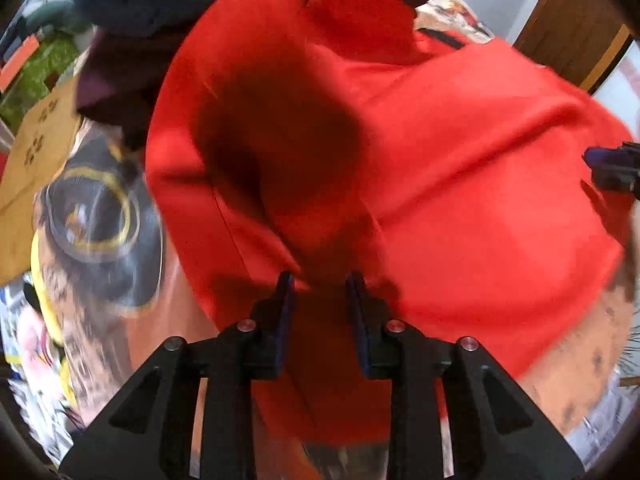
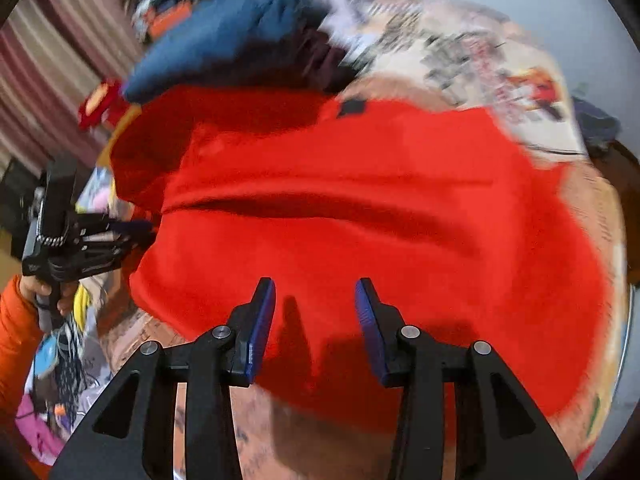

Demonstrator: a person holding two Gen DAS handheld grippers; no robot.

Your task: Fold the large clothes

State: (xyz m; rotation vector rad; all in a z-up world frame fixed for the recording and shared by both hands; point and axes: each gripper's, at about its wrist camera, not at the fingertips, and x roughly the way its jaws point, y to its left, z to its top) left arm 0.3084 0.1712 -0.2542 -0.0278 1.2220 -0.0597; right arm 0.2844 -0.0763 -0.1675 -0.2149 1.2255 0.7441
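Both grippers, left point(image 1: 320, 286) and right point(image 2: 315, 292), hang released over the red garment point(image 2: 360, 208). Its loose, bunched fold near the left fingers point(image 1: 286, 292) may slump open, spoiling the crease.

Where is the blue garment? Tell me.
In the right wrist view the blue garment lies at upper left, bunched just beyond the far edge of the red garment, beside a dark maroon cloth.

Plain red garment point(image 2: 360, 208), blue-padded black fingers point(image 2: 262, 320), orange sleeve point(image 2: 16, 332).
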